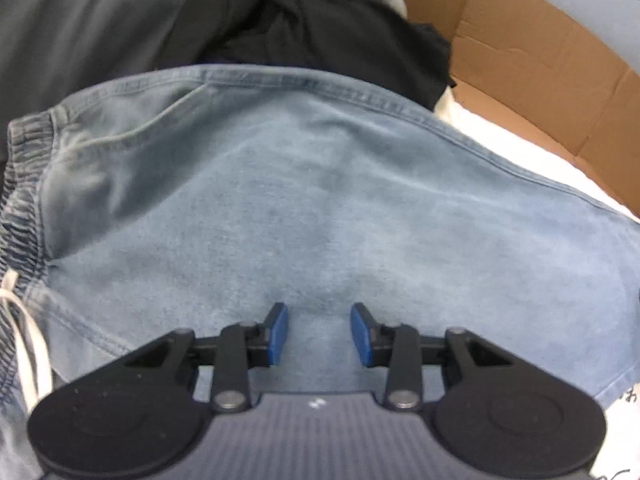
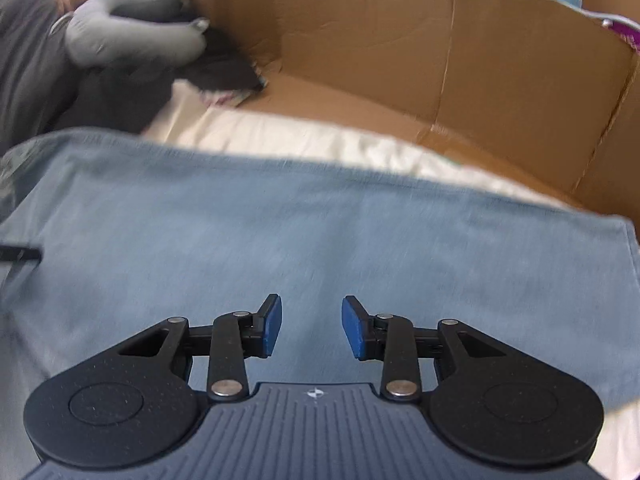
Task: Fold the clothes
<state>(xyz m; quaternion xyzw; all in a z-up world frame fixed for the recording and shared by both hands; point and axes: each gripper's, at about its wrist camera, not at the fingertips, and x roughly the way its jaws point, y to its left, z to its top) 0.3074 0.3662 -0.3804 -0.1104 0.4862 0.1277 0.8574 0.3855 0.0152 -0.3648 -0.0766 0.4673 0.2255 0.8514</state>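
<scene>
Here the denim shorts [image 1: 320, 200] lay spread flat across a white sheet [image 1: 520, 148], filling the near and middle ground of both views. In the left wrist view the left gripper [image 1: 319, 334] hovered over the near part of the denim, its blue pads [image 1: 279, 334] set apart with nothing between them. The elastic waistband [image 1: 24, 184] bunched at the far left edge, with a white drawstring [image 1: 28, 344] trailing toward the near left. Beyond the shorts sat a heap of dark clothes [image 1: 320, 36], and a cardboard wall [image 1: 540, 64] rose at the far right. In the right wrist view, somewhat blurred, the right gripper [image 2: 312, 328] was likewise spread and empty above the shorts [image 2: 320, 240]. A grey garment [image 2: 132, 32], possibly a sleeve, lay at the far left.
</scene>
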